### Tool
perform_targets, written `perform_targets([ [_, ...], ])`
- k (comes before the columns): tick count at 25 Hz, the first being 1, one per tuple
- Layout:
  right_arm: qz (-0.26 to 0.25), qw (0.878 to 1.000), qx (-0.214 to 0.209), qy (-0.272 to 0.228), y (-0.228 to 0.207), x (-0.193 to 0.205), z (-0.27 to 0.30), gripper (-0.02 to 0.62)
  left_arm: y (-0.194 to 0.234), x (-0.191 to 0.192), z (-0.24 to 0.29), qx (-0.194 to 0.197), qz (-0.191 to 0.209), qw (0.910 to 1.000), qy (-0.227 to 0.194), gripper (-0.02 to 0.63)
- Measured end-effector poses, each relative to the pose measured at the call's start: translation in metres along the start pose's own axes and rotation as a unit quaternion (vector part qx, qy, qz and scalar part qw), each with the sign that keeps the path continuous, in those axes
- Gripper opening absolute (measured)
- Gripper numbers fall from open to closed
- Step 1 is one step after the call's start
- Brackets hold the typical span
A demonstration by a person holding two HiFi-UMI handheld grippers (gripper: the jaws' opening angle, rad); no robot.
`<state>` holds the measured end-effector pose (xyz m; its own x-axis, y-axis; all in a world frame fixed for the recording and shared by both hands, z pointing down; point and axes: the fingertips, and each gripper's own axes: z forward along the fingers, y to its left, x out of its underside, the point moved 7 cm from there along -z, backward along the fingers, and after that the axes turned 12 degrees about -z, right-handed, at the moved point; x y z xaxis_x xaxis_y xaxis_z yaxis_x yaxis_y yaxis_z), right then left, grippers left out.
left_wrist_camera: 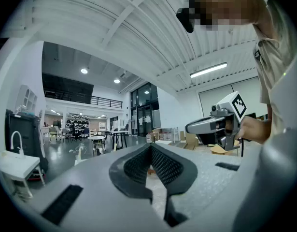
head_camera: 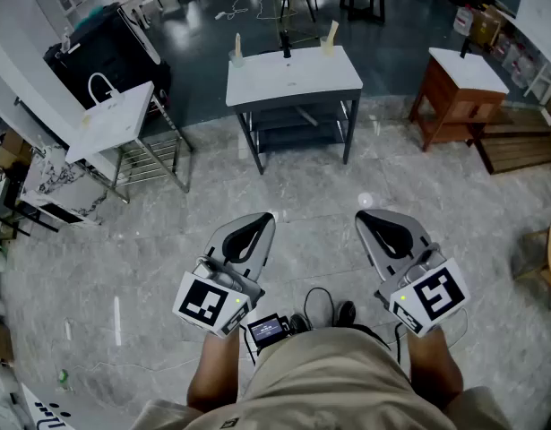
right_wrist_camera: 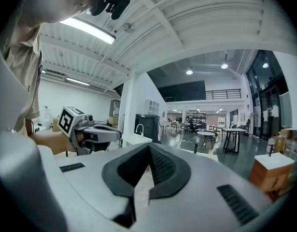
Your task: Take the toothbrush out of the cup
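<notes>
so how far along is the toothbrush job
Nothing looks done: a toothbrush-like stick stands in a cup on the sink table ahead. In hand: nothing, left gripper and right gripper jaws shut, empty. Left: approach, grip, lift out.

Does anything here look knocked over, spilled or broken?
Nothing stands out. The left cup and right cup stand upright on the white sink table; the left hand-held gripper and right hand-held gripper are shut and empty.
</notes>
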<state>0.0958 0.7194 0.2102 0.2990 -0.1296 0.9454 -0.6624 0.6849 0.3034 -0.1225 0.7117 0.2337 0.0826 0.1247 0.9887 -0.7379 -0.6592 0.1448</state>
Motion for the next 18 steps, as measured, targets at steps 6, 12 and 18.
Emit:
perform_targets([
  [6, -0.001, 1.0, 0.003, 0.002, 0.002, 0.001, -0.001, 0.005, 0.0, 0.004, -0.001, 0.001, -0.003, 1.0, 0.0, 0.006],
  [12, 0.006, 1.0, 0.0, 0.007, 0.002, 0.003, 0.006, 0.005, 0.007, 0.005, 0.001, 0.002, -0.005, 1.0, 0.001, 0.006],
  [18, 0.021, 1.0, 0.002, 0.005, 0.004, 0.006, 0.023, 0.005, 0.022, 0.008, -0.001, 0.002, -0.009, 0.9999, 0.004, 0.006],
])
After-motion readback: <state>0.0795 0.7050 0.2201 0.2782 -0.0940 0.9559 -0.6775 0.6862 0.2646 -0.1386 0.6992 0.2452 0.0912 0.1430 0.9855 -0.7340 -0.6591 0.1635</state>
